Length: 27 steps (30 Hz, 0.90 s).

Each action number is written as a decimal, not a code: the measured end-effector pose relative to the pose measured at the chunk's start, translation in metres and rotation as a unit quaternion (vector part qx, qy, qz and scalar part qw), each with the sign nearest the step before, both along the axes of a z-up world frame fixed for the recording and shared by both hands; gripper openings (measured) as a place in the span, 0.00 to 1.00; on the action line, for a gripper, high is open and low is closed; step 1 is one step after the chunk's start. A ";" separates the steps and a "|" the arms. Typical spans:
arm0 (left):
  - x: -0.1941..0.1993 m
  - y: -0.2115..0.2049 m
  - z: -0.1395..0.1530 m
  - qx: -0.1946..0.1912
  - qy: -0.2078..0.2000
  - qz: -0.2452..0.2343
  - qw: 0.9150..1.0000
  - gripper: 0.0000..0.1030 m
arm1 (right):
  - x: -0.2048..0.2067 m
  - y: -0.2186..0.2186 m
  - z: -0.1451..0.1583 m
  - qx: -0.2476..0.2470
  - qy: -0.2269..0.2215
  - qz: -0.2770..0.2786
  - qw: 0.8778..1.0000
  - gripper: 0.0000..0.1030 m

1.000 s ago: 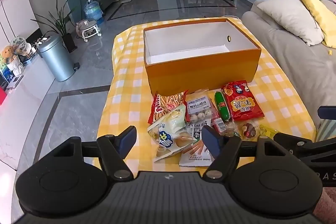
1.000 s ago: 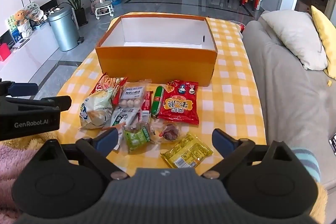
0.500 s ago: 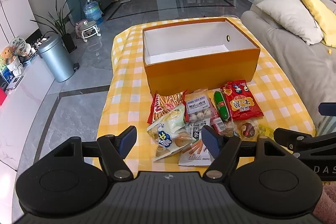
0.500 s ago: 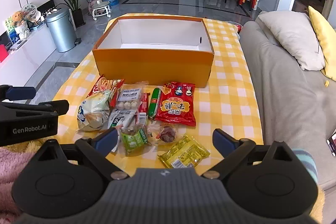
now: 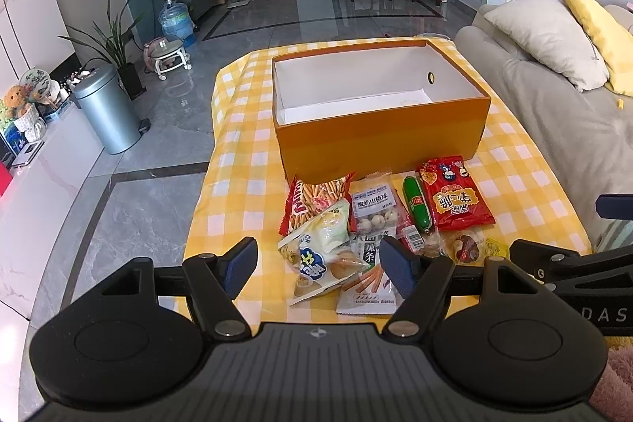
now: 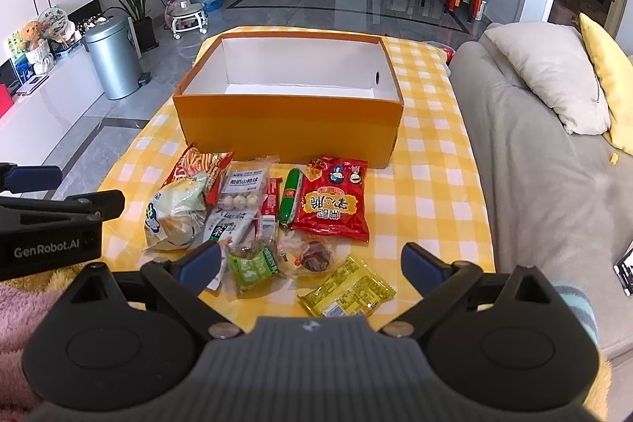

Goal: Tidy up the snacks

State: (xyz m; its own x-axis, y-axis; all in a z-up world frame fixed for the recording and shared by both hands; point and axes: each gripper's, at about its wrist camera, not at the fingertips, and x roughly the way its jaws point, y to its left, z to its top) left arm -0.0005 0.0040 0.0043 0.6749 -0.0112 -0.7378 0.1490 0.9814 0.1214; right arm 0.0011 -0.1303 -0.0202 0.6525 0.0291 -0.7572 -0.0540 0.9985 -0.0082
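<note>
My left gripper (image 5: 318, 263) hangs w/ jaws apart, nothing btwn. Snack pile lies just in front of orange box (image 6: 289, 121): stick-snack bag (image 6: 199, 169) leftmost, green sausage (image 6: 290, 196) mid, red packet (image 6: 334, 204) right. My right gripper (image 6: 312, 265) also spread, empty.

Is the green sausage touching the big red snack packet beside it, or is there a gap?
Touching. In the right wrist view the green sausage lies along the left edge of the red packet, its lower end against the packet's edge, with no tablecloth showing between them there.
</note>
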 end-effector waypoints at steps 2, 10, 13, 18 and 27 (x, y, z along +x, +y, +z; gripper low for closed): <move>0.000 0.000 0.000 0.000 0.000 -0.001 1.000 0.81 | 0.000 0.000 0.001 -0.001 -0.002 -0.001 1.000 0.93; -0.001 0.000 0.001 0.001 0.001 -0.003 1.000 0.81 | 0.001 -0.001 0.000 0.000 -0.002 -0.005 1.000 0.93; 0.000 0.000 0.001 0.001 0.001 -0.003 1.000 0.81 | 0.003 -0.001 0.001 0.002 -0.001 -0.006 1.000 0.93; 0.000 0.000 0.002 0.001 0.002 -0.002 1.000 0.81 | 0.003 0.000 0.000 0.000 0.000 -0.003 1.000 0.94; 0.000 0.001 0.002 0.001 0.003 -0.002 1.000 0.81 | 0.004 0.000 -0.001 -0.002 0.003 -0.002 1.000 0.94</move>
State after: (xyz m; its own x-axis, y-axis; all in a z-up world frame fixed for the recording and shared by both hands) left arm -0.0001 0.0053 0.0059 0.6697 -0.0129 -0.7425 0.1535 0.9807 0.1214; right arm 0.0049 -0.1300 -0.0216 0.6483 0.0229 -0.7610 -0.0491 0.9987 -0.0119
